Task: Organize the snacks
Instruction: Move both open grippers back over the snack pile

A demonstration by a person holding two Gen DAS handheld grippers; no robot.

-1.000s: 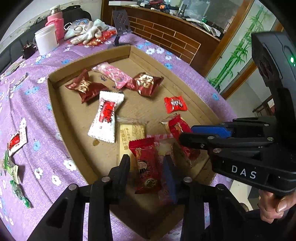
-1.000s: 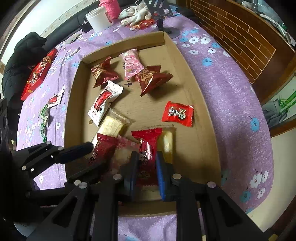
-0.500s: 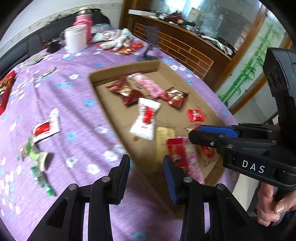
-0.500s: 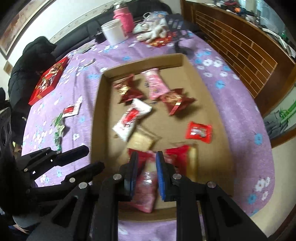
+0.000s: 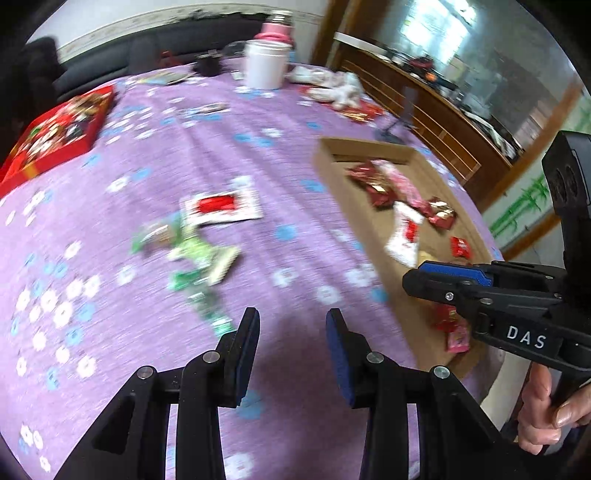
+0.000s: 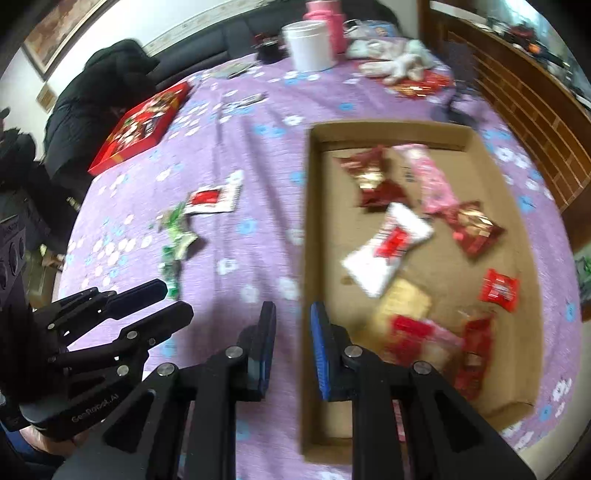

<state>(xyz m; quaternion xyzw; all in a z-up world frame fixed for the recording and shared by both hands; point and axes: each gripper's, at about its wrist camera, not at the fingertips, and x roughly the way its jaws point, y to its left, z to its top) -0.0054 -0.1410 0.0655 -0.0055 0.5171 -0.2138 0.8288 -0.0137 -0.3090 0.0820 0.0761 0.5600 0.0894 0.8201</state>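
Observation:
A shallow cardboard tray [image 6: 308, 221] on the purple flowered cloth holds several snack packets: red, pink, white-and-red, yellow. Loose on the cloth to its left lie a white-and-red packet [image 5: 221, 206] and a bunch of green packets [image 5: 192, 254], which the right wrist view shows too [image 6: 177, 236]. My left gripper [image 5: 291, 321] hangs over bare cloth just right of the green packets, open and empty. My right gripper [image 6: 293, 310] hovers over the tray's left wall, shut, with nothing between its pads. Both views are motion-blurred.
A red flat box [image 6: 144, 125] lies at the far left of the table. A white jar [image 5: 266, 64], a pink flask [image 6: 325, 14], white gloves [image 6: 399, 59] and a black stand [image 6: 454, 107] stand at the back. A hand [image 5: 546, 417] holds the right gripper's handle.
Both grippers have swung left, from over the tray's near end out to the cloth beside it. The red packets that lay between their jaws now lie in the tray.

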